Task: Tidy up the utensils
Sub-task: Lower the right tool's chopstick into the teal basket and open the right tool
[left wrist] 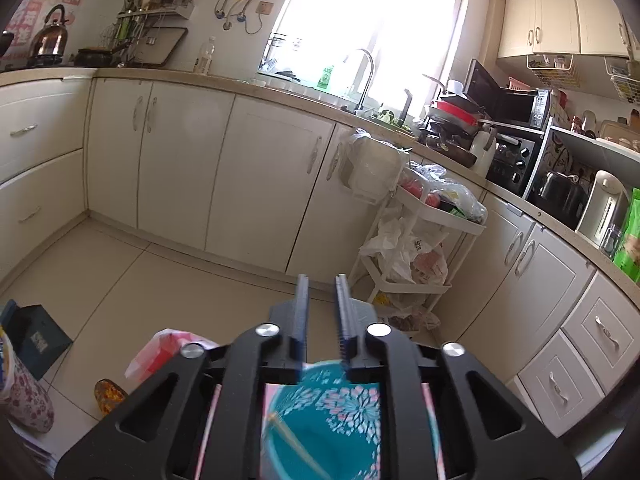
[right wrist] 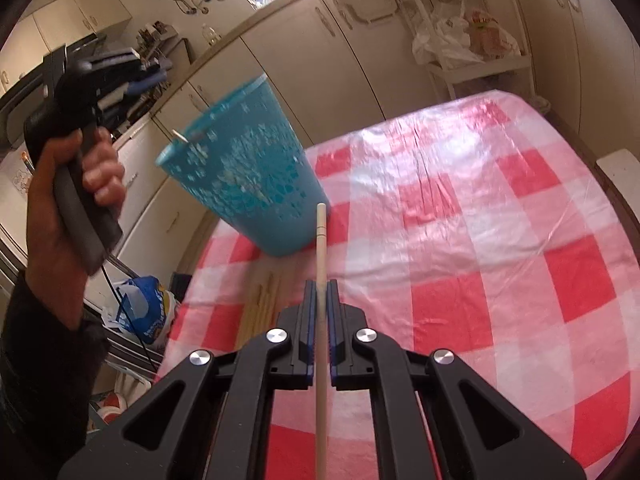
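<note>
Above the checked tablecloth point(right wrist: 460, 240), right tool point(right wrist: 321, 286) pinches a chopstick point(right wrist: 321, 240); left tool point(left wrist: 325, 280) slightly spread.

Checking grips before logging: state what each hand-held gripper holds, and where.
Right hand-held gripper clamps one chopstick partway along its length. Left hand-held gripper holds nothing.

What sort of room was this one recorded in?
A home kitchen: a sink tap under the window, a kettle on the stove, a microwave on the counter, and cabinets all around.

Cup point(right wrist: 244, 168) on table point(right wrist: 480, 220), chopsticks point(right wrist: 262, 308) just before it
</note>
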The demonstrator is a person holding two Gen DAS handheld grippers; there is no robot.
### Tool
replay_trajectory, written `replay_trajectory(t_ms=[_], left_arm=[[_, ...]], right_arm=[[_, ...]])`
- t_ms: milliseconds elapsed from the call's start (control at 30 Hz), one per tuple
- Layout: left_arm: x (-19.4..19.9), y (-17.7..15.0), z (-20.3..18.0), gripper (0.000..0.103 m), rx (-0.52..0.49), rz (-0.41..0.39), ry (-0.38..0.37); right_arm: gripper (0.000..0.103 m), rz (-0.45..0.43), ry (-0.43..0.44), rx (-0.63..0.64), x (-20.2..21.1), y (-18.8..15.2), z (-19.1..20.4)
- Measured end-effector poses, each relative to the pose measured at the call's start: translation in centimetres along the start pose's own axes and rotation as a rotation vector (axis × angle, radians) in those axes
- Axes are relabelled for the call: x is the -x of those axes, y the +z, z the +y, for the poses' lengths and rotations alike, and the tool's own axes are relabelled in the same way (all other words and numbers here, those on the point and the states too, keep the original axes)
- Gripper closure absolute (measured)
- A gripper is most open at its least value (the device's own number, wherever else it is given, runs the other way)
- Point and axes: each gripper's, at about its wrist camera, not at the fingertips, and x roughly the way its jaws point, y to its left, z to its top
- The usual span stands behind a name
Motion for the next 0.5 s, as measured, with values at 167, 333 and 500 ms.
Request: replay_trajectory(t_ms=[167, 333, 500], left_arm=[[4.9, -2.6, 2.5, 0.050, 0.025, -0.023, 0.042], [8.4, -7.0, 4.8, 0.046, 0.013, 0.024, 0.078], [10.1, -11.2, 6.8, 0.041, 0.026, 0.097, 0.098]], right_arm=[[0.097, -0.181, 0.094, 0.035, 2.6, 5.4, 3.4], [0.097, -0.335, 0.197, 0.014, 2.6, 11.8, 7.0], [0.097, -0.437, 0.187, -0.014, -0.4, 16.7, 9.3]])
